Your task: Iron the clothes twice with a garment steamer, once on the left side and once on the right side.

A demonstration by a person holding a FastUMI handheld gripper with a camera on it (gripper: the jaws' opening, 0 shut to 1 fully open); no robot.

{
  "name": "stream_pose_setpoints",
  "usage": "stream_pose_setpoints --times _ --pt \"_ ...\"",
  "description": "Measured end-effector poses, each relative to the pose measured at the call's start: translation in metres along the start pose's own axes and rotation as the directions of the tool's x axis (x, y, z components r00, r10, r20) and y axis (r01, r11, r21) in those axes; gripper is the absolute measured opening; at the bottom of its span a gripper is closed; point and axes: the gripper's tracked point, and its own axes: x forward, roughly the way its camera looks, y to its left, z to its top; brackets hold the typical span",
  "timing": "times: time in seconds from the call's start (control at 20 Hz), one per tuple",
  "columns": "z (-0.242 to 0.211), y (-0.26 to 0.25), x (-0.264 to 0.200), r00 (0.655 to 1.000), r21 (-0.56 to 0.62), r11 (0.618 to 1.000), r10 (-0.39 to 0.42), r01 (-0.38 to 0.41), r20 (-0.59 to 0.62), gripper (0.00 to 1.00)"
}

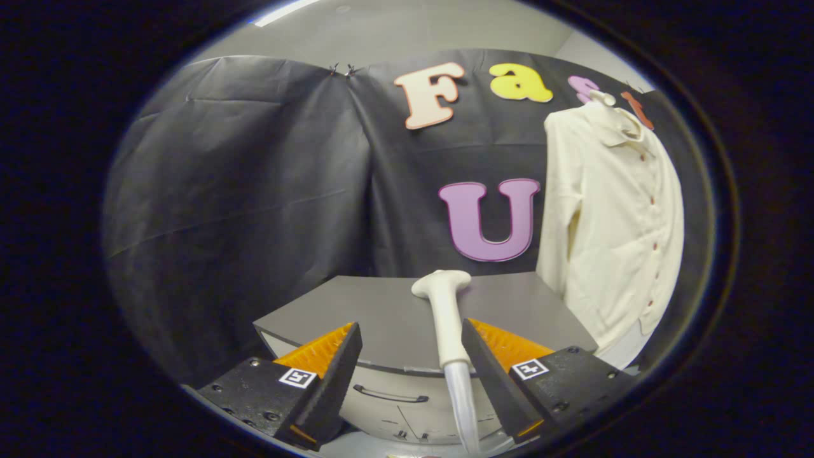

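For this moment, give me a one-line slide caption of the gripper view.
Open hand-held gripper approaches white steamer lying on grey cabinet; cream shirt hangs beyond.

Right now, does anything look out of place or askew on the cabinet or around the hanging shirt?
Nothing is damaged or spilled. The garment steamer lies flat on the grey cabinet top, its hose trailing over the front edge. The cream shirt hangs buttoned beyond it. The hand-held gripper is open, the steamer's handle beside one finger.
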Motion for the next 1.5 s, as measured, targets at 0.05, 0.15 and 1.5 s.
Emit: stream_pose_setpoints --times 0.05,0.15,1.5 --pt "-0.01 -0.007 0.018 0.997 -0.024 1.0 -0.019 0.017 -0.072 0.96" --pt "-0.025 -0.024 0.045 0.981 -0.075 0.996 -0.064 0.051 -0.185 0.97" --pt "0.088 -0.093 -0.005 0.929 0.113 0.992 -0.092 0.055 0.359 0.32"
